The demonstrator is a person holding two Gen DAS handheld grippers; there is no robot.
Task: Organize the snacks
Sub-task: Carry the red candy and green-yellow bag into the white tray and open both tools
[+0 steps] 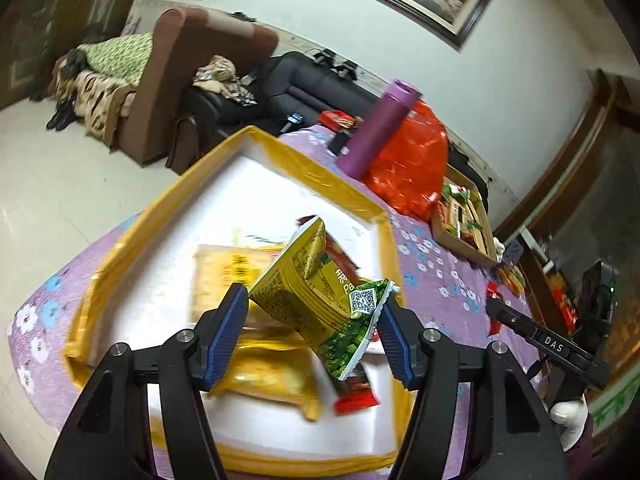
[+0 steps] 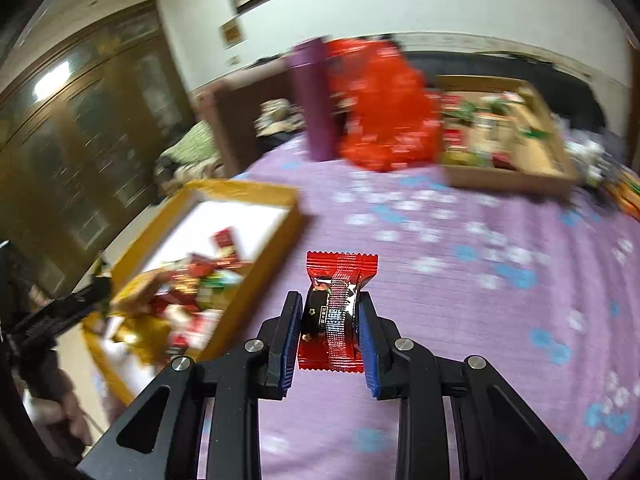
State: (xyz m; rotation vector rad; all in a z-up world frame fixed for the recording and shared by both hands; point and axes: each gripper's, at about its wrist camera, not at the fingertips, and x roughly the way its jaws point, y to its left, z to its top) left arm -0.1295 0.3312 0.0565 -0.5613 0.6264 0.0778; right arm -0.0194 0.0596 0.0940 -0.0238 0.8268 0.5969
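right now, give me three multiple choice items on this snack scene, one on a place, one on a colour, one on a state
1. Where does the purple bottle stand?
A. inside the yellow-rimmed tray
B. on the flowered cloth beside the red bag
C. on the floor

2. What colour is the small packet in the right gripper?
A. red and black
B. blue
C. white

3. How does the left gripper stand?
A. wide open with nothing in it
B. out of sight
C. jaws shut on a green and yellow packet

Answers:
1 B, the bottle rises from the flowered cloth next to the red bag, beyond the yellow-rimmed tray.
2 A, its crimped ends are red and its middle black.
3 C, both blue pads press the green and yellow packet, held above the tray.
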